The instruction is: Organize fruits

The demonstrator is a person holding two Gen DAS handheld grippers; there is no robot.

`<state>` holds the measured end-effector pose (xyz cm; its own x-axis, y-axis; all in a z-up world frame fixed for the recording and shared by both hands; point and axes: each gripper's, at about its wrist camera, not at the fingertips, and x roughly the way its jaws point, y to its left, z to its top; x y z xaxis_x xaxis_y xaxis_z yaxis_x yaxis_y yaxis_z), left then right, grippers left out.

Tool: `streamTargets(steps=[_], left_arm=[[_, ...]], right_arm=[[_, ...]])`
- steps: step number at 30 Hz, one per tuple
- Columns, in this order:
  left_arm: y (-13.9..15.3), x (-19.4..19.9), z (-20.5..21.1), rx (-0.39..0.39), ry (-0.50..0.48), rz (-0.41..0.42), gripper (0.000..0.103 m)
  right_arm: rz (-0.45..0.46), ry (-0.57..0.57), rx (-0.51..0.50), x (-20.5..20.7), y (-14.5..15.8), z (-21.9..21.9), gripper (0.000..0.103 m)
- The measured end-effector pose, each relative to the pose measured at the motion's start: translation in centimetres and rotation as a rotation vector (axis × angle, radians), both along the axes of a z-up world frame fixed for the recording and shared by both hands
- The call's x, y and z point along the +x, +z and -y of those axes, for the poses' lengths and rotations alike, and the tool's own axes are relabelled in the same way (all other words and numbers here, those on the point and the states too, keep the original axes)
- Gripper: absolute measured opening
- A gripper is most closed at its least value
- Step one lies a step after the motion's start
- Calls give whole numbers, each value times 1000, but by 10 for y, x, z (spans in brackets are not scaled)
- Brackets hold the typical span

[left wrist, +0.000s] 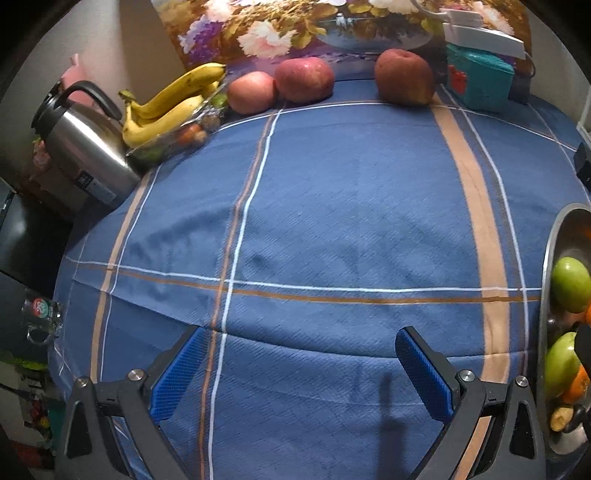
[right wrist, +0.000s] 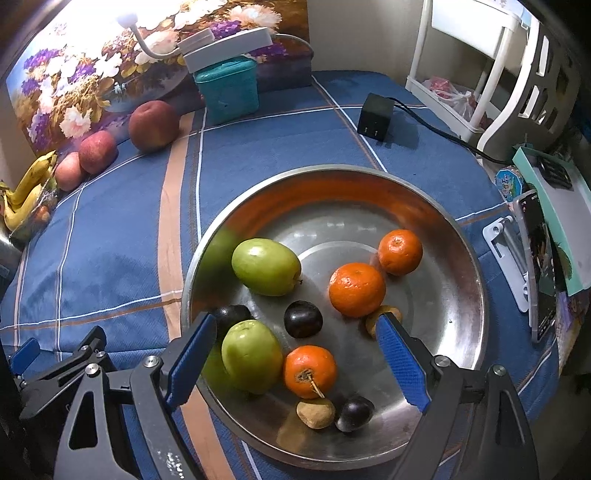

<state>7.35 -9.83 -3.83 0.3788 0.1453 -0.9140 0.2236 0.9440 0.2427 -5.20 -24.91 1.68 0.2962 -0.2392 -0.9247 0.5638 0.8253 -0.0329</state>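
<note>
- Left wrist view: your left gripper [left wrist: 303,369] hangs over bare blue checked tablecloth [left wrist: 332,221], jaws spread wide, nothing between the blue pads.
- Three red apples [left wrist: 304,79] sit in a row at the far edge of the cloth, against the flower painting [left wrist: 295,29]; the two on the left touch, the third stands apart to the right.
- Bananas [left wrist: 166,107] lie far left on top of a clear tray of mixed produce, just beside the leftmost apple.
- Steel kettle [left wrist: 85,147] stands left of the bananas at the table's edge.
- Teal box [left wrist: 480,81] sits far right near the third apple, white lamp base on top of it.
- Metal bowl's rim [left wrist: 546,277] shows at the right edge, green fruit visible inside.
- Right wrist view: your right gripper [right wrist: 295,350] hovers over the metal bowl [right wrist: 461,258], jaws wide apart, gripping nothing.
- Between the pads, lower down in the bowl: one green fruit [right wrist: 251,356], one orange [right wrist: 310,371] with a stem, one dark plum [right wrist: 303,319].
- Also in the bowl: second green fruit [right wrist: 266,266] upper left, two more oranges [right wrist: 356,290] touching each other on the right, another dark plum and a small brown fruit [right wrist: 316,413] near the front rim.
- Black charger [right wrist: 375,116] with its cable lies beyond the bowl; a phone [right wrist: 539,266] leans on a stand at the right.
</note>
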Motion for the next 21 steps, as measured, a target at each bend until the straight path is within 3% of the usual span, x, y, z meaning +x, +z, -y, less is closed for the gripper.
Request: streamTargets(steps=[21], left_arm=[[-2, -27, -41, -23, 19, 1, 103]], right_arm=[[63, 105, -8, -4, 0, -30, 89]])
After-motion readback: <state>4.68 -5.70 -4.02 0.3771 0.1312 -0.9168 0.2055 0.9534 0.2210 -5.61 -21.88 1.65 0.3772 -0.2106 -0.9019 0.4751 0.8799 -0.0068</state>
